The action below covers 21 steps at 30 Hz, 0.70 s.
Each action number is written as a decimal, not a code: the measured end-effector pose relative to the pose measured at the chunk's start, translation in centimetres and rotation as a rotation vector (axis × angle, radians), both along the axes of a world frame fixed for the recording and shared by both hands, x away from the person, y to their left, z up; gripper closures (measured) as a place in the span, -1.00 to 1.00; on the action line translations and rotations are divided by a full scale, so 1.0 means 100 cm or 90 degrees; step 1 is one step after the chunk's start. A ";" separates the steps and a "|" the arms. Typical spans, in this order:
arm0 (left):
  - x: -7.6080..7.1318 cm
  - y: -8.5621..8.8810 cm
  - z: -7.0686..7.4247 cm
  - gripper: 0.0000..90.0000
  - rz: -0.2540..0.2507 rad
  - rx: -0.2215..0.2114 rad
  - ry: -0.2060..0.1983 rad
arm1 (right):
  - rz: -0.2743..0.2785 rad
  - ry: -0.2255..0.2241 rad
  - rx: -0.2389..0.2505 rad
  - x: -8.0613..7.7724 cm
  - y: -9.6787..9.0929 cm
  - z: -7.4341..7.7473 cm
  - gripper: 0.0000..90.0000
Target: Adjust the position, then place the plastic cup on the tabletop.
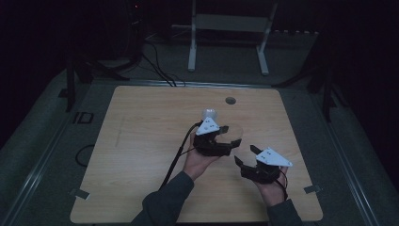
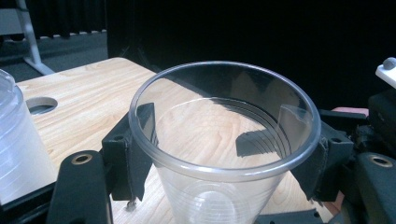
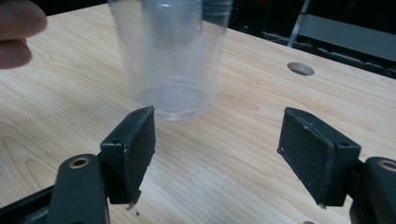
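Observation:
A clear plastic cup stands upright between the jaws of my left gripper, whose pads press on its sides just under the rim. In the high view the left gripper is over the middle of the wooden table, and the cup is faint at its tip. The right gripper view has this cup hanging above the table. My right gripper is just to the right and nearer the person, open with nothing between its fingers. Its opening sits below and short of the cup's base.
A second, frosted cup stands right behind the left gripper, close at the left edge of the left gripper view. A round hole is in the table's far side. A white metal frame stands on the floor beyond.

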State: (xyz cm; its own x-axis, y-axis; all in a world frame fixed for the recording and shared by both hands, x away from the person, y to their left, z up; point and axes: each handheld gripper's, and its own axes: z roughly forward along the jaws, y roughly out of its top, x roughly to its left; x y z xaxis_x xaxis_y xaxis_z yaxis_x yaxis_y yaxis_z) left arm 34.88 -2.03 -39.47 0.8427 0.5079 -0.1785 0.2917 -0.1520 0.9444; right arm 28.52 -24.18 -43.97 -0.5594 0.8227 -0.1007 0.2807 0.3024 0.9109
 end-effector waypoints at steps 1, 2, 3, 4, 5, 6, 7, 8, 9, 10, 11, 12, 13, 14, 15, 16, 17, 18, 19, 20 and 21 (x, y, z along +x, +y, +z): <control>0.000 0.000 0.000 -0.34 -0.001 0.001 -0.001 | -0.003 0.001 -0.001 0.000 -0.001 0.000 -0.40; -0.001 -0.001 0.000 -0.34 -0.002 0.002 -0.003 | -0.004 0.001 -0.001 -0.001 -0.003 0.000 -0.40; -0.001 -0.001 0.000 -0.34 -0.002 0.002 -0.003 | -0.004 0.001 -0.001 -0.001 -0.003 0.000 -0.40; -0.002 -0.002 0.000 -0.34 -0.003 0.007 -0.006 | -0.011 -0.001 -0.004 -0.001 -0.005 0.001 -0.40; -0.002 -0.002 0.000 -0.34 -0.004 0.007 -0.006 | -0.012 -0.001 -0.002 -0.001 -0.006 0.001 -0.40; -0.002 -0.003 -0.001 -0.34 -0.005 0.008 -0.008 | -0.013 -0.001 -0.002 -0.001 -0.007 0.001 -0.40; -0.002 -0.003 -0.001 -0.34 -0.005 0.010 -0.008 | -0.015 -0.002 -0.001 -0.001 -0.009 0.002 -0.40; -0.002 -0.003 -0.001 -0.34 -0.005 0.012 -0.009 | -0.017 -0.003 -0.002 -0.001 -0.009 0.002 -0.40; -0.002 -0.003 -0.002 -0.34 -0.005 0.012 -0.008 | -0.019 -0.003 -0.002 0.000 -0.010 0.002 -0.40; -0.002 -0.004 -0.002 -0.34 -0.005 0.013 -0.010 | -0.021 -0.002 -0.001 0.000 -0.011 0.002 -0.40; -0.002 -0.004 -0.002 -0.34 -0.005 0.012 -0.010 | -0.023 -0.002 0.000 0.000 -0.013 0.002 -0.40; -0.002 -0.004 -0.003 -0.34 -0.007 0.014 -0.012 | -0.025 -0.003 0.001 0.000 -0.014 0.002 -0.40; -0.003 -0.004 -0.003 -0.34 -0.007 0.015 -0.013 | -0.027 -0.002 0.003 0.000 -0.015 0.002 -0.40; -0.003 -0.004 -0.003 -0.34 -0.007 0.015 -0.015 | -0.030 -0.002 0.003 0.001 -0.016 0.001 -0.40; -0.003 -0.005 -0.004 -0.34 -0.007 0.016 -0.015 | -0.032 -0.002 0.003 0.001 -0.017 0.001 -0.40; -0.003 -0.004 -0.004 -0.34 -0.007 0.016 -0.014 | -0.034 0.000 0.005 0.001 -0.018 0.001 -0.40; -0.003 -0.004 -0.005 -0.34 -0.008 0.017 -0.014 | -0.036 0.000 0.006 0.001 -0.018 0.001 -0.40; -0.004 -0.004 -0.005 -0.34 -0.008 0.017 -0.015 | -0.038 0.000 0.007 0.002 -0.019 0.001 -0.40; -0.004 -0.004 -0.005 -0.34 -0.008 0.016 -0.015 | -0.039 0.000 0.006 0.002 -0.019 0.001 -0.40; -0.004 -0.004 -0.005 -0.34 -0.009 0.016 -0.016 | -0.041 0.000 0.007 0.002 -0.019 0.001 -0.40; -0.005 -0.003 -0.005 -0.34 -0.009 0.015 -0.017 | -0.042 -0.001 0.009 0.002 -0.020 0.001 -0.40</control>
State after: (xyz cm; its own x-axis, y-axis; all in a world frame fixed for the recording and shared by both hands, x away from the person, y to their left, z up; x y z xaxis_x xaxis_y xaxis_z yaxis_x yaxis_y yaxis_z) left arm 34.41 -2.37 -40.00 0.8539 0.5000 -0.1445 0.2644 -0.1775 0.9480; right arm 28.72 -26.14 -43.82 -0.5035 0.8593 -0.0899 0.2985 0.2707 0.9152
